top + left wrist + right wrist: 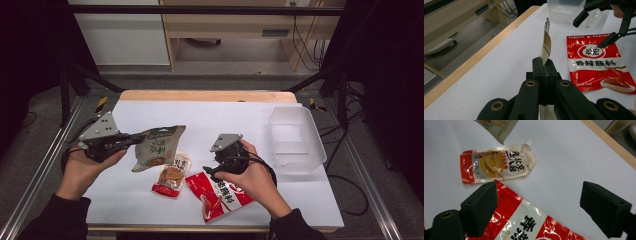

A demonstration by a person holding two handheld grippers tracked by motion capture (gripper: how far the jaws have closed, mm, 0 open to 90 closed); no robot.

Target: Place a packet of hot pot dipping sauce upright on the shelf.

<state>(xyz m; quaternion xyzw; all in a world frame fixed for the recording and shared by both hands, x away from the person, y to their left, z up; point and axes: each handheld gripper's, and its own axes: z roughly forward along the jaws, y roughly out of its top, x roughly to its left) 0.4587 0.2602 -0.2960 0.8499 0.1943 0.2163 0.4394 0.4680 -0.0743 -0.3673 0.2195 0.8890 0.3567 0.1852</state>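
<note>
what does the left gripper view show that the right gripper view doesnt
Left gripper view alone: its fingers shut on the edge of the tan pouch, the clear plastic bin beyond, and the other gripper's open fingers above the red packet. Right gripper view alone: the spouted sauce pouch lying flat, with its own fingers spread wide. Both: the red packet on the white table.

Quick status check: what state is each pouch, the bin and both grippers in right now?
Left gripper: shut on the tan pouch.
Tan pouch: lifted, hanging off the table.
Right gripper: open, over the red pouch.
Red pouch: flat on the table.
Spout pouch: lying flat, cap on.
Bin: upright, empty.
</note>
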